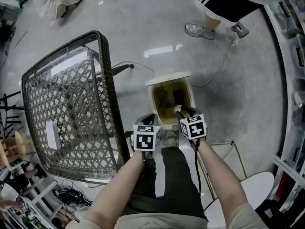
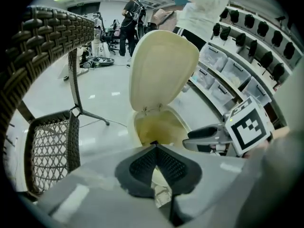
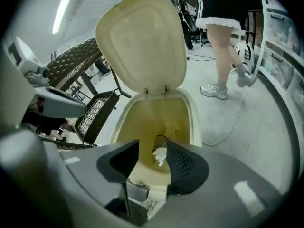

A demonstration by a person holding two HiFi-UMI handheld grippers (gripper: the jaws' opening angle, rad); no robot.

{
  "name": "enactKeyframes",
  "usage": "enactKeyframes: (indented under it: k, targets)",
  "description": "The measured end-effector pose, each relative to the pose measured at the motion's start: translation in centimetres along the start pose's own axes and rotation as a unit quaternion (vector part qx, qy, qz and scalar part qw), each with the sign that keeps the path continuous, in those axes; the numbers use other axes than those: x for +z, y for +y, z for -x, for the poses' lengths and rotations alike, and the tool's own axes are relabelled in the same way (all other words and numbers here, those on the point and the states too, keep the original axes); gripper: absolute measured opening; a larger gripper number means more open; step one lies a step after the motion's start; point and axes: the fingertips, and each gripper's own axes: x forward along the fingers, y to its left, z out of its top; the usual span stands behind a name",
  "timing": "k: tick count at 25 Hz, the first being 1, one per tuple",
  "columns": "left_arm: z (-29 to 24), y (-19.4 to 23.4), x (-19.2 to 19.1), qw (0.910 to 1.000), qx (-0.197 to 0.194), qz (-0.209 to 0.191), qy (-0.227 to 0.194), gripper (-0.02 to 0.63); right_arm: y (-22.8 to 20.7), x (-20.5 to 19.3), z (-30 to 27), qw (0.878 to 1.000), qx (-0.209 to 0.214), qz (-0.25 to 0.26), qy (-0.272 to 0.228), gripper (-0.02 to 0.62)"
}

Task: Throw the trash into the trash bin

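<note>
The cream trash bin point(image 1: 156, 98) stands on the floor in front of me with its lid point(image 1: 167, 75) swung up. In the right gripper view its yellowish inside point(image 3: 152, 120) lies right under my right gripper point(image 3: 153, 148), whose jaws stand apart. A small white crumpled scrap point(image 3: 160, 156) sits against the right pad, over the opening; the left pad is clear of it. My left gripper point(image 2: 154, 147) hovers at the bin's near rim point(image 2: 142, 127), its tips touching, and I see nothing between them. In the head view both grippers point(image 1: 148, 118) point(image 1: 183, 111) hang over the bin's front edge.
A dark wicker table point(image 1: 71, 109) stands close on the left of the bin. A white cable point(image 1: 219, 66) runs across the floor behind the bin. A person's legs in sneakers point(image 1: 200, 31) stand beyond it. Shelving point(image 1: 290, 56) lines the right side.
</note>
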Motion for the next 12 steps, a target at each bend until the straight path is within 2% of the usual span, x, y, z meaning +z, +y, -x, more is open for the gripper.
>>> enactKeyframes:
  k: [4,7,12]
  targets:
    - [0.6,0.0,1.0,0.9999,0.006,-0.006,-0.014,0.002,0.0,0.5,0.7,1.000,-0.012,-0.002,-0.010,0.206]
    - [2.2,-0.8,1.9,0.9997,0.003,-0.008,-0.022,0.002,0.7,1.2,2.7,1.000,-0.006,-0.003,-0.016,0.206]
    - [6.1,-2.7,5.1,0.9987,-0.008,-0.020,-0.047,0.002,1.4,4.5,7.9,0.999,-0.003,0.019,-0.047,0.206]
